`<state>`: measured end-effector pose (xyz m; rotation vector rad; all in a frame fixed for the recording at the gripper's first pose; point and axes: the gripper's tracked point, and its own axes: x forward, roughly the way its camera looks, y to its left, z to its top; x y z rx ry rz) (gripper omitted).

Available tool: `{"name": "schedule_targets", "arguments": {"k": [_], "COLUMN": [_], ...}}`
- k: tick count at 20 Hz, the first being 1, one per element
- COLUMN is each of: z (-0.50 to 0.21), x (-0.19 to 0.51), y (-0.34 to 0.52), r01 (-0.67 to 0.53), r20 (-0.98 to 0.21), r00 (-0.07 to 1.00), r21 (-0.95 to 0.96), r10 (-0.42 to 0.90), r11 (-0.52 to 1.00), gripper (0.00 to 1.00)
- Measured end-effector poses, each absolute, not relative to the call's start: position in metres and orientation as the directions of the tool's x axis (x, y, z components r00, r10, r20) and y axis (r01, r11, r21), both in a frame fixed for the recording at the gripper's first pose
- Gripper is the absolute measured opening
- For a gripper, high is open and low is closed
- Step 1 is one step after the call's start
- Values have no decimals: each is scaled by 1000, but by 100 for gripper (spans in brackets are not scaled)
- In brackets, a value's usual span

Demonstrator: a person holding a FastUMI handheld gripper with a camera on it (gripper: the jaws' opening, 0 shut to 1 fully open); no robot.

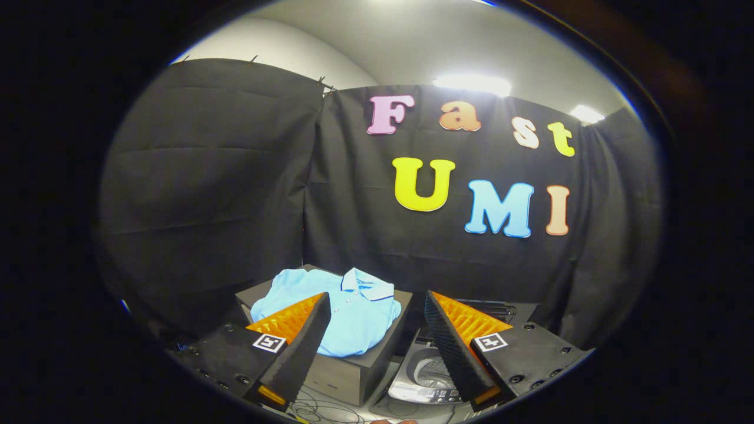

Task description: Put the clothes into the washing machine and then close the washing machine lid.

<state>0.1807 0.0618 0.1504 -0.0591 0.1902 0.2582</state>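
A light blue polo shirt (347, 315) lies folded on top of a dark box (353, 368), just beyond my left finger. To the right of the box stands a small washing machine (427, 377), its lid raised at the back and the drum showing between my fingers. My gripper (377, 303) is open, with a wide gap between the fingers and nothing held. It hovers above and short of both the shirt and the machine. The left finger (294, 341) covers the shirt's near left part.
Black cloth walls close the booth behind and to the left of the box. Loose cables (321, 409) lie on the floor in front of the box. The raised lid (489, 309) stands behind the drum opening.
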Motion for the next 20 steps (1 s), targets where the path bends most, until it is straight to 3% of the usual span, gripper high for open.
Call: {"name": "schedule_targets", "arguments": {"k": [8,20], "z": [124,75], "x": [229,296], "y": [111,154], "r01": [-351,-374], "r20": [-294,-413], "r00": [899,844], "r21": [-41,2], "r10": [324,342], "r11": [935,927], "gripper": [99,99]}}
